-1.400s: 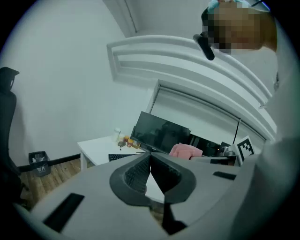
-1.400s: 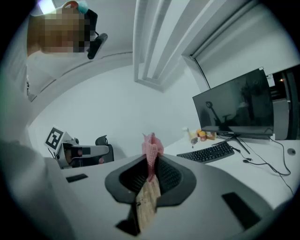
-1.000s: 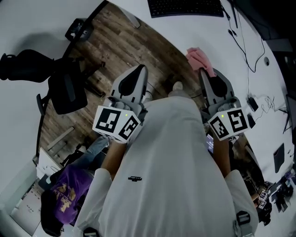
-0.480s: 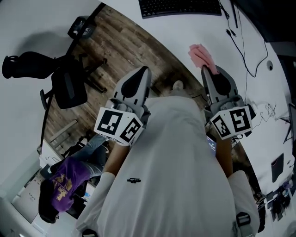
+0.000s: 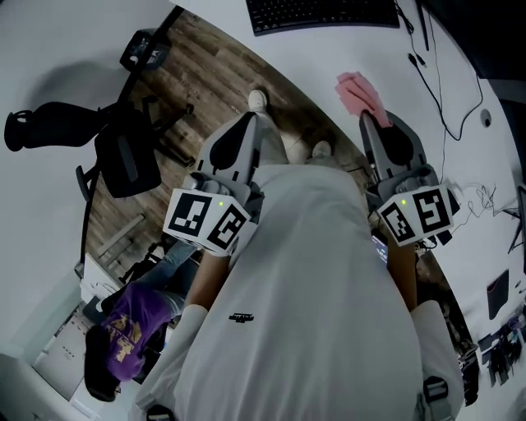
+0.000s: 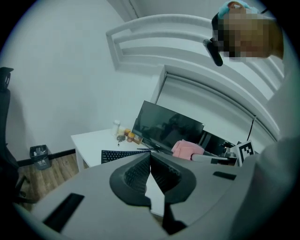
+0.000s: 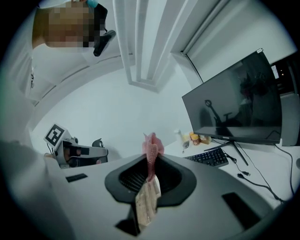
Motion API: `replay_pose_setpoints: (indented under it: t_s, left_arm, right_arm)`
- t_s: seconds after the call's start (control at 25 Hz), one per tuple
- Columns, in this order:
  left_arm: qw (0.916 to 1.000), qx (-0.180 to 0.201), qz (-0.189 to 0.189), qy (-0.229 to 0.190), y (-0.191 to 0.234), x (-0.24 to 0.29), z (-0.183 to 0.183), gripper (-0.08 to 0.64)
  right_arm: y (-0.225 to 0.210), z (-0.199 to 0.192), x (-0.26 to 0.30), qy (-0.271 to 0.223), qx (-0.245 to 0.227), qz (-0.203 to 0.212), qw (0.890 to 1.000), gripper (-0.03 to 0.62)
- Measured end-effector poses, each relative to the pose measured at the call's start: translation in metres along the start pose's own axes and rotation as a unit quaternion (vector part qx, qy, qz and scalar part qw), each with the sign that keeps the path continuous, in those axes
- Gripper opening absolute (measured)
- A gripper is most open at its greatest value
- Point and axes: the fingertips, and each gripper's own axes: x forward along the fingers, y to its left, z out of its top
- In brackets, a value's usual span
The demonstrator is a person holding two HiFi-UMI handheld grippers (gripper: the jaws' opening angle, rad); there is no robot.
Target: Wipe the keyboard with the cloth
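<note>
Cloth (image 7: 151, 141), pink, is pinched between the right gripper (image 7: 150, 158) jaws; left gripper (image 6: 150, 158) jaws pressed together, empty

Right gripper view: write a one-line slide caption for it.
Right gripper shut on the pink cloth, keyboard and monitor on the desk ahead.

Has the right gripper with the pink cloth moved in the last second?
Yes. The right gripper, shut on the cloth, has edged forward, closer to the keyboard.
</note>
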Motion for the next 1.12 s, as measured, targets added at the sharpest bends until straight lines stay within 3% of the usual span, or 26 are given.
replay_pose_setpoints:
  t_s: [0.2, 0.76, 1.12]
  left_arm:
    - [0.9987, 0.005, -0.046, 0.019, 0.033, 0.035, 0.02, 0.02]
    - [0.9884, 0.015, -0.149, 0.028, 0.184, 0.102, 0.14, 0.02]
    - [0.9785, -0.005, -0.201, 0.048, 0.236, 0.125, 0.158, 0.02]
  right_arm:
    - [-0.008, 0.004, 0.035, 0.004, 0.01, -0.05, 0.999, 0.048]
    - [0.017, 0.071, 0.202, -0.007, 0.005, -0.147, 0.989, 0.048]
    - [0.021, 0.089, 0.236, -0.001, 0.007, -0.223, 0.975, 0.048]
